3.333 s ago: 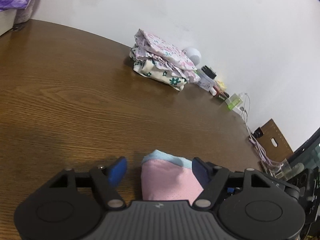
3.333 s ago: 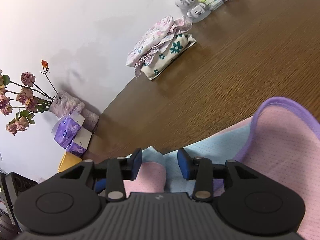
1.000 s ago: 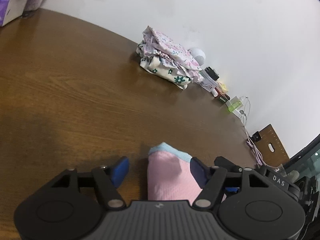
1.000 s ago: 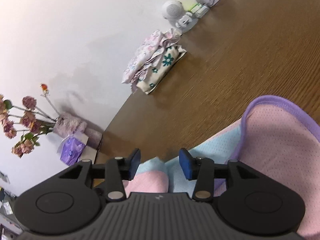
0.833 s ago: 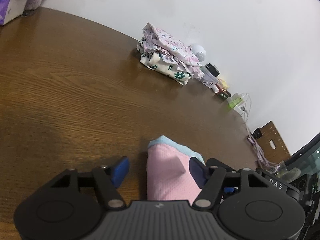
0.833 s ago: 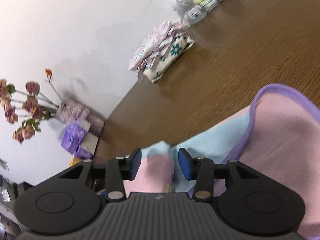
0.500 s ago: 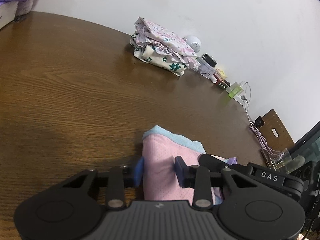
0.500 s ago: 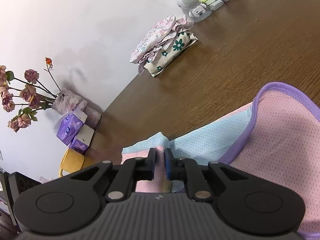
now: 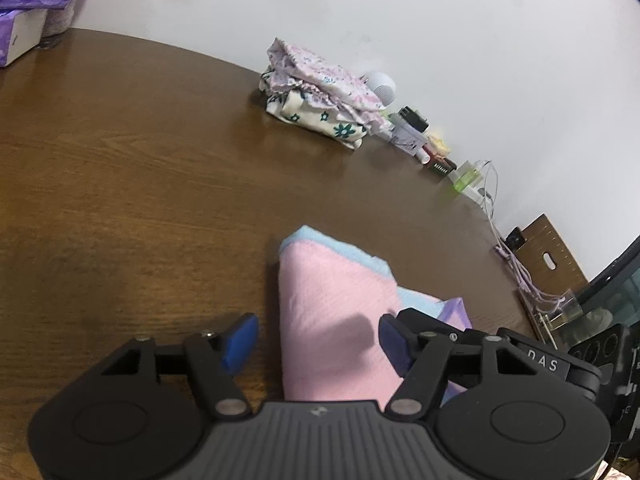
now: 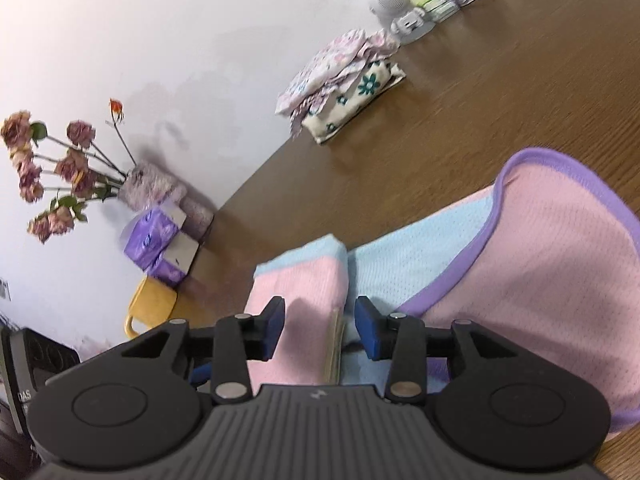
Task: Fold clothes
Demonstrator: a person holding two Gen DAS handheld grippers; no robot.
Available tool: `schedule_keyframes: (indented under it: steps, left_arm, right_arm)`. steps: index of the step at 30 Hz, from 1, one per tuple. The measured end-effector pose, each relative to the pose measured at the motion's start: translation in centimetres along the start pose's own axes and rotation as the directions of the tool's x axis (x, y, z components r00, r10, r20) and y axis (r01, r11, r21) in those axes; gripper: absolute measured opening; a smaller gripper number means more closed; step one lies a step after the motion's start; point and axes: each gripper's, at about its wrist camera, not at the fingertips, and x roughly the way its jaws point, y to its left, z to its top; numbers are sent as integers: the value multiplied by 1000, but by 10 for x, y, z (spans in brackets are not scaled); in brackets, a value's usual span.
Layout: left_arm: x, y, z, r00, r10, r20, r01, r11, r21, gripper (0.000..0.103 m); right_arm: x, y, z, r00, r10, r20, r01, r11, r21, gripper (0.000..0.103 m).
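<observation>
Pink garment (image 9: 332, 312) sits loose between both opening grippers, left (image 9: 316, 340) and right (image 10: 320, 322); regrip the hem at 12 o'clock squarely before folding.

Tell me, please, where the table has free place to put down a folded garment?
Free: the wide bare wood between the pink garment and the folded flowery pile. Crowded: the wall edge beside that pile, with small bottles and cables.

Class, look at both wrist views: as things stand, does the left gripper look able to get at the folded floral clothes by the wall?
Probably yes. The left gripper, jaws opening around the pink garment, pinches nothing, and only bare table lies between it and the floral clothes.
</observation>
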Motion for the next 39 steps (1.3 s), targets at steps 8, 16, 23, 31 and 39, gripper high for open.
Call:
schedule_keyframes:
  steps: [8, 16, 23, 31, 39]
  left_arm:
    - [-4, 1, -5, 1000, -21, -5, 22, 1000, 4, 56]
    - [-18, 6, -14, 1000, -29, 8, 29, 999, -21, 59]
    - [-20, 3, -19, 999, -49, 1, 49, 999, 0, 31]
    - [-35, 1, -31, 997, -66, 38, 67, 998, -15, 59]
    - [-34, -1, -43, 998, -54, 19, 54, 999, 2, 31]
  right_arm:
    - [-1, 4, -3, 1000, -5, 3, 5, 1000, -13, 20]
    - [-18, 5, -13, 1000, 7, -4, -7, 999, -40, 35]
    - [-18, 8, -20, 1000, 7, -14, -8, 999, -52, 17]
    - [-34, 9, -28, 1000, -4, -8, 4, 997, -80, 42]
    - [-32, 14, -37, 999, 3, -54, -8, 995, -102, 28]
